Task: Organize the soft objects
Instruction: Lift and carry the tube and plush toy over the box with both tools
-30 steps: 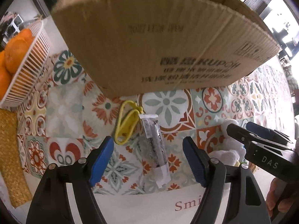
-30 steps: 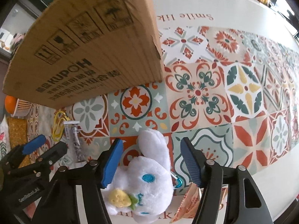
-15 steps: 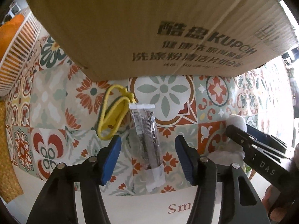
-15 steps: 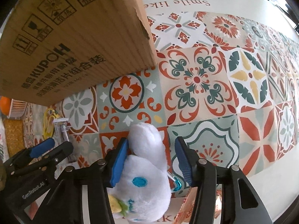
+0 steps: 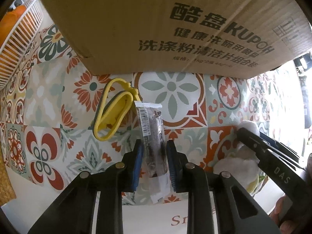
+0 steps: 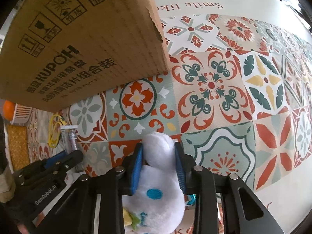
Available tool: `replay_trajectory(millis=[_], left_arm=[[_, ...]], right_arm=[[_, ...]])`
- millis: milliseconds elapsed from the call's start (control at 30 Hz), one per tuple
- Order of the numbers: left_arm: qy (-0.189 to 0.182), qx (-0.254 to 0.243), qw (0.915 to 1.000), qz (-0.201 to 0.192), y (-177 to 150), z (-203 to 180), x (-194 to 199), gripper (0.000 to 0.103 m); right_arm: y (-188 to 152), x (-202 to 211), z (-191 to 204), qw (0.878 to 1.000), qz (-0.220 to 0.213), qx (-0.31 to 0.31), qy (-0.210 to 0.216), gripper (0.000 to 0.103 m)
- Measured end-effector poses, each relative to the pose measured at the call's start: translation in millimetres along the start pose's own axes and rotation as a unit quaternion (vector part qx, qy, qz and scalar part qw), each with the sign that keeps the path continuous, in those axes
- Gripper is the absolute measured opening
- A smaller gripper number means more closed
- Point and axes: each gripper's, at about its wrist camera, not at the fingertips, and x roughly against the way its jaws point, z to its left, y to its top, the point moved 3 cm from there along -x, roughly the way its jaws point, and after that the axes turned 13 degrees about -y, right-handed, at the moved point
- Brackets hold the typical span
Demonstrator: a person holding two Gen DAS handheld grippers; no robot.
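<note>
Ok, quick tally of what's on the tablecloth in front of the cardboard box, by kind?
Plush toys: 1, white plush, in the right gripper
Sachets: 1, clear sachet, in the left gripper
Yellow straps: 1, yellow strap
Total: 3

An orange [image 5: 11, 19] sits in a white wire basket [image 5: 21, 44] on the patterned tablecloth [image 6: 210, 85].
</note>
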Motion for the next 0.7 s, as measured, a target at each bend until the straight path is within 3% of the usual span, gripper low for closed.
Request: replay_trajectory(millis=[200,700], left_arm=[[-0.011,-0.022,0.9996,-0.016,-19.9,-3.2,14.3,0.017],[-0.032,-0.073,0.9921,-0.097,-73.9,-19.1,81.1,0.017]], right_arm=[[-8.5,20.8,1.2,1.000,-0.029,0.003,0.007,0.027],[-47.9,88.6,1.1,0.994,-0.105,0.019,0.029,0.024]])
